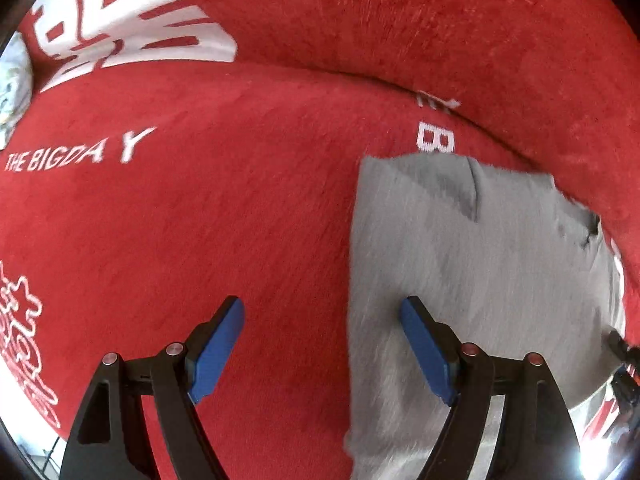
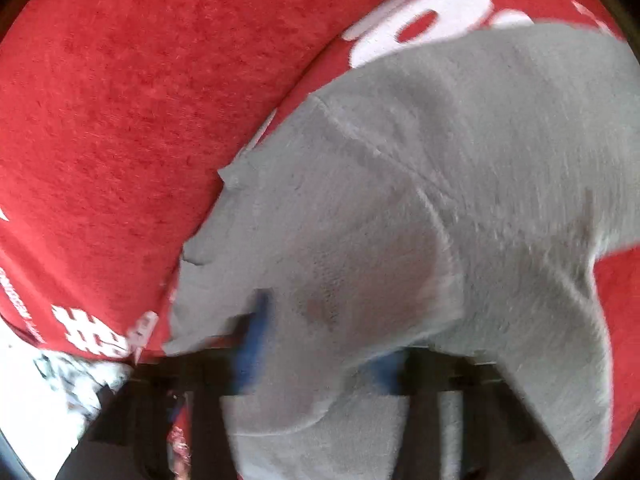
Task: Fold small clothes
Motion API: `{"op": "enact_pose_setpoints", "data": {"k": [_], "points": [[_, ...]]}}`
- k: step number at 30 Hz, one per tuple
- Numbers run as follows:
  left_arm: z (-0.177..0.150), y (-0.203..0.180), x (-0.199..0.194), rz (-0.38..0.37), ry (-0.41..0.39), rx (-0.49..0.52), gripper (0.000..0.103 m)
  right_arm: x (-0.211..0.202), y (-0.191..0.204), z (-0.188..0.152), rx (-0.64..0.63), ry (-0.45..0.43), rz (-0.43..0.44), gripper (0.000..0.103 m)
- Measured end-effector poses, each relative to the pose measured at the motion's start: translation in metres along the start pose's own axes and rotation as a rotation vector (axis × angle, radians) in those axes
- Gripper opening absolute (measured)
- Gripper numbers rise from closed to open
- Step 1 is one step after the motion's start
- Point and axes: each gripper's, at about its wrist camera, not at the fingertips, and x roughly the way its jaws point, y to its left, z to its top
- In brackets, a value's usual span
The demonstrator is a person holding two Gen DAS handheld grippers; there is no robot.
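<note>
While my left gripper (image 1: 322, 312) points down at the red plush blanket (image 1: 248, 208), its blue pads (image 1: 218, 354) stand wide apart with nothing between them. One pad hangs over bare red pile, the other over the left edge of the grey garment (image 1: 476, 264), and I cannot tell whether either touches the cloth. The grey piece lies flat on the blanket at the right of the left wrist view, its left edge running straight up and down the picture, its far corner just under a white letter B (image 1: 436, 140). White lettering reading THE BIGDAY (image 1: 76, 154) sits well apart to the left, and a large white pattern (image 1: 128, 24) fills the upper left corner.

On my right wrist view the same grey garment (image 2: 420, 200) is bunched up close to the lens and drapes over my right gripper (image 2: 316, 360), hiding most of it. Only blurred slivers of blue pad (image 2: 252, 344) peek out from under the fabric; the fingers are pressed together, pinching a fold of the grey cloth. Red blanket (image 2: 100, 140) with white print shows behind, and a pale patterned fabric (image 2: 68, 376) lies at the lower left.
</note>
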Motion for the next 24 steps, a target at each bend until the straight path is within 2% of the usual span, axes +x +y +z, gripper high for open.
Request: {"op": "enact_pose_setpoints", "data": {"k": [2,3,4,5,6,9,11,14,16,18,20,22,24], "points": [[0.009,-0.005,0.005,-0.053,0.019,-0.001,0.081,-0.011,0.016,0.01,-0.102,-0.015,0.006,0.009],[0.012,-0.009,0.008,-0.077,0.033,0.005,0.075,-0.016,0.027,0.016,-0.164,-0.027,0.007,0.008],[0.014,-0.013,0.008,-0.088,0.028,0.02,0.056,-0.01,0.045,0.006,-0.203,-0.034,0.009,0.008],[0.015,-0.019,0.003,-0.107,-0.003,0.048,0.017,-0.013,0.052,0.01,-0.233,-0.041,0.02,0.008],[0.018,-0.023,-0.001,-0.123,-0.012,0.065,0.011,-0.017,0.057,0.011,-0.257,-0.049,0.037,0.008],[0.022,-0.016,-0.015,-0.121,-0.079,0.038,0.01,-0.027,0.064,0.02,-0.276,-0.079,0.117,0.008],[0.025,-0.003,-0.013,-0.124,-0.079,0.0,0.01,-0.025,0.057,0.025,-0.269,-0.086,0.138,0.009],[0.025,0.006,-0.001,-0.077,-0.055,0.013,0.01,-0.011,0.029,0.03,-0.215,-0.045,0.051,0.012],[0.026,0.007,-0.002,-0.059,-0.069,0.018,0.01,0.0,-0.001,0.028,-0.134,-0.007,-0.033,0.013],[0.026,0.008,-0.006,-0.042,-0.075,0.008,0.01,-0.005,-0.025,0.021,-0.061,-0.01,-0.04,0.019],[0.023,0.008,-0.014,-0.012,-0.082,0.006,0.01,-0.019,-0.04,0.01,-0.002,-0.028,-0.016,0.034],[0.02,0.009,-0.022,-0.007,-0.077,0.017,0.01,-0.027,-0.039,-0.005,-0.005,-0.011,-0.002,0.041],[0.016,0.01,-0.032,0.005,-0.075,0.034,0.01,-0.024,-0.031,-0.023,-0.014,0.056,0.067,0.041]]}}
